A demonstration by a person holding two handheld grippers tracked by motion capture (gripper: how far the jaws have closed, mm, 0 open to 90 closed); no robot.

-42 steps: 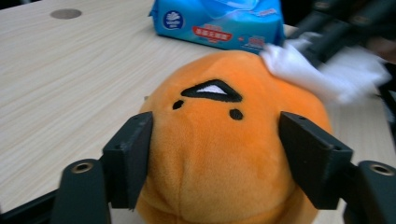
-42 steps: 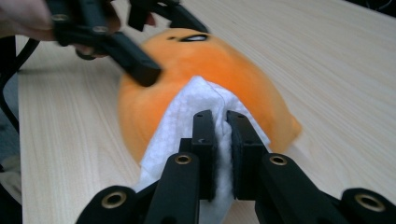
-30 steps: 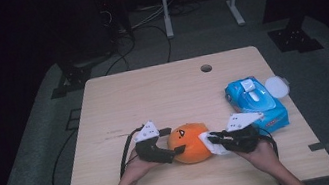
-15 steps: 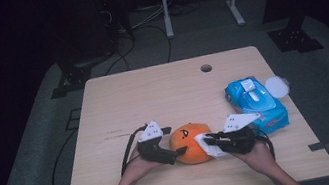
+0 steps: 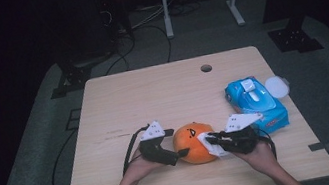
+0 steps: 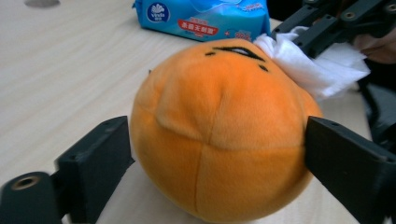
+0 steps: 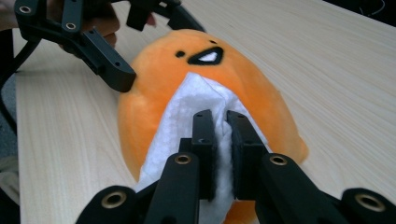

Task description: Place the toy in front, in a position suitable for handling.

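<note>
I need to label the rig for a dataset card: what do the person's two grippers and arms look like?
Both the left gripper and the right gripper are black, each topped by a pale grey three-cornered plate and trailing a black cable. Their blocky jaws have round brass-coloured holes. The forearms are bare, without sleeves.

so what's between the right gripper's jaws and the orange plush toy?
A white wipe, pinched in the right gripper and pressed onto the orange plush toy; clearest in the right gripper view.

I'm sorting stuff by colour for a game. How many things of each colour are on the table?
Orange: 1, plush toy
Blue: 1, wipes pack
White: 2, wipe, round lid
Black: 2, left tool, right tool
Total: 6
</note>
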